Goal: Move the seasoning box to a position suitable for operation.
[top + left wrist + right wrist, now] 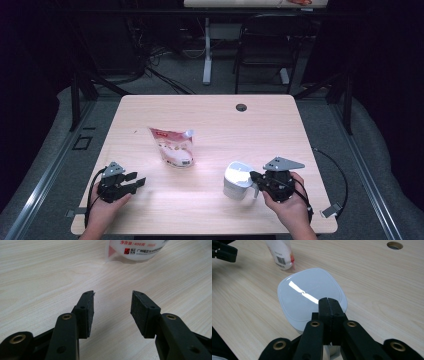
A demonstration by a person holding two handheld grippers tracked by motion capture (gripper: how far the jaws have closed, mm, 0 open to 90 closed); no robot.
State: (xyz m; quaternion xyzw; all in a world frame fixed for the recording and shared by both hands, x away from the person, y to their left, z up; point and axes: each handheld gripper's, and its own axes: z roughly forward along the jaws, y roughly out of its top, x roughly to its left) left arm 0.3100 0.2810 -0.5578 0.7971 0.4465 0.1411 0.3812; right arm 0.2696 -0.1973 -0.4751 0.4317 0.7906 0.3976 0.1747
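High view, worktop: a pale wood worktop [210, 107] carries a white lidded container [236, 180] near the front right and a refill pouch [173, 146] standing toward the middle.
High view, right tool: the right tool [256, 179] sits at the container's right side, its tip touching or almost touching the body; the hand [290, 202] holds it low.
High view, left tool: the left tool [135, 181] rests near the front left, well apart from the pouch, aimed toward the middle.
Left gripper view, state: jaws stand apart with nothing between them, only bare wood; released.
Left gripper view, pouch: the pouch's printed base [135, 250] lies ahead at the top edge, not touched.
Right gripper view, state: jaws are clenched pad to pad over the near edge of the glossy lid [312, 296]; whether a thin tab or handle is pinched between them I cannot tell.
Right gripper view, surroundings: the pouch [280, 253] stands beyond the container, the other tool [224, 252] at the upper left corner.
Step in hand, judged: taking hold of the container at its near side.
Doing it well: check the pinch before lifting; keep the container upright and move slowly, since the smooth lid gives little purchase.
Left tool's part: bring it up to steady the body if the grip proves slight.
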